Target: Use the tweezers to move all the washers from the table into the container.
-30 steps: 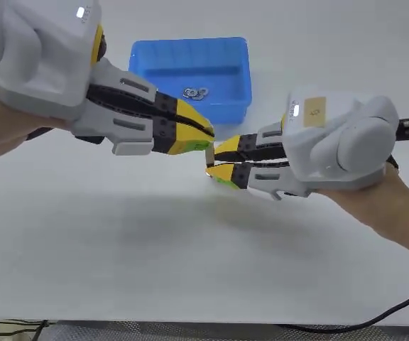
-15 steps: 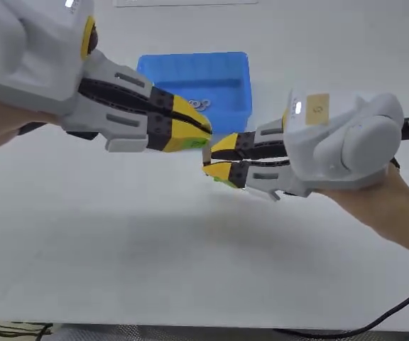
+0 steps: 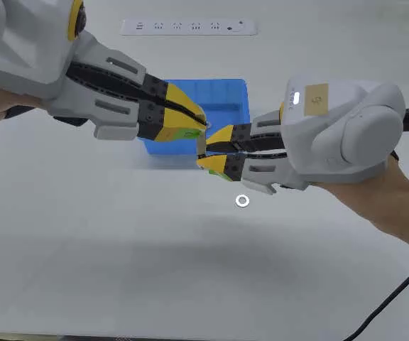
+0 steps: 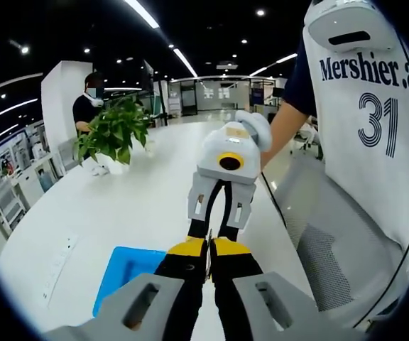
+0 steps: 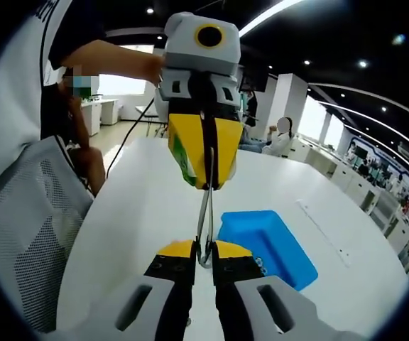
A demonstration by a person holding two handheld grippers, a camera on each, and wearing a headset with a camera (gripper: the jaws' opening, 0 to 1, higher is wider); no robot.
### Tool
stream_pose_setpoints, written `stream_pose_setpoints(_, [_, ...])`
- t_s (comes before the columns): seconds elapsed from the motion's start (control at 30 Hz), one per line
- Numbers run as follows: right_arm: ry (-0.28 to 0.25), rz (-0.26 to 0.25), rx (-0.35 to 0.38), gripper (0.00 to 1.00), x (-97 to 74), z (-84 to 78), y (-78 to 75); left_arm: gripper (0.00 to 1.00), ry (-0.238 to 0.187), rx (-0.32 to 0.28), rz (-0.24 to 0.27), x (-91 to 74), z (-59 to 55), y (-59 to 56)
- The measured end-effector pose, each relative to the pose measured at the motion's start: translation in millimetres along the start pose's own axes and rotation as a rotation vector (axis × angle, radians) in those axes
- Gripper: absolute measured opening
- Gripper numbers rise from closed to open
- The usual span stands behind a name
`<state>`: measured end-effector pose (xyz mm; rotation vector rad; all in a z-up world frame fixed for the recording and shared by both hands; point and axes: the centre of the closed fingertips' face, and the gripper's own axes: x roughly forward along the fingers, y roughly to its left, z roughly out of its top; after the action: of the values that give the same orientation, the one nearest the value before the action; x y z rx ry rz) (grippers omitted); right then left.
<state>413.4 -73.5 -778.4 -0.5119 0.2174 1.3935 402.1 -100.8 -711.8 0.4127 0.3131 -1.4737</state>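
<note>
**Two grippers sharing the tweezers above one loose washer**

Nearest, a single washer (image 3: 242, 201) is lying on the white tabletop (image 3: 119, 249), just below the right gripper (image 3: 208, 150) and well short of the container. Above it, the right gripper's jaws are pressing together on one end of the tweezers (image 5: 206, 202), and the left gripper (image 3: 199, 126) is pinching the other end. I judge the tool is being steadied and re-seated for a firmer hold before the pick. Beyond them, the blue container (image 3: 226, 92) is sitting partly hidden behind the jaws, so I cannot tell what it holds. Farthest back, a power strip (image 3: 189, 27) is lying flat. In the left gripper view, a shirt (image 4: 375, 106) is showing "Mershier" and "31".
</note>
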Motion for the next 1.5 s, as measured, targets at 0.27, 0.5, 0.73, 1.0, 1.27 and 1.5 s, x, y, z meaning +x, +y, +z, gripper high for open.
stream_pose_setpoints(0.27, [-0.006, -0.016, -0.039, 0.10, 2.8, 8.9, -25.3, 0.06, 0.006, 0.041, 0.010, -3.8, 8.2, 23.0])
stream_pose_setpoints(0.5, [-0.018, -0.039, -0.023, 0.10, 10.7, 5.0, -57.5, 0.06, 0.010, 0.065, 0.013, -1.3, 5.4, 53.8])
stream_pose_setpoints(0.73, [0.015, -0.037, -0.002, 0.10, 32.1, -19.1, -85.3, 0.06, 0.000, 0.033, 0.028, 10.6, -19.1, 85.0])
stream_pose_setpoints(1.0, [0.070, -0.007, 0.018, 0.10, 55.5, -50.0, -89.1, 0.06, 0.012, -0.046, 0.031, 18.2, -55.3, 99.5])
stream_pose_setpoints(1.27, [0.091, 0.011, 0.057, 0.10, 62.3, -66.8, -89.0, 0.06, 0.014, -0.084, 0.024, 26.9, -71.7, 107.8])
stream_pose_setpoints(1.5, [0.082, 0.004, 0.075, 0.11, 60.7, -65.4, -89.3, 0.06, 0.003, -0.081, 0.025, 28.4, -68.0, 108.7])
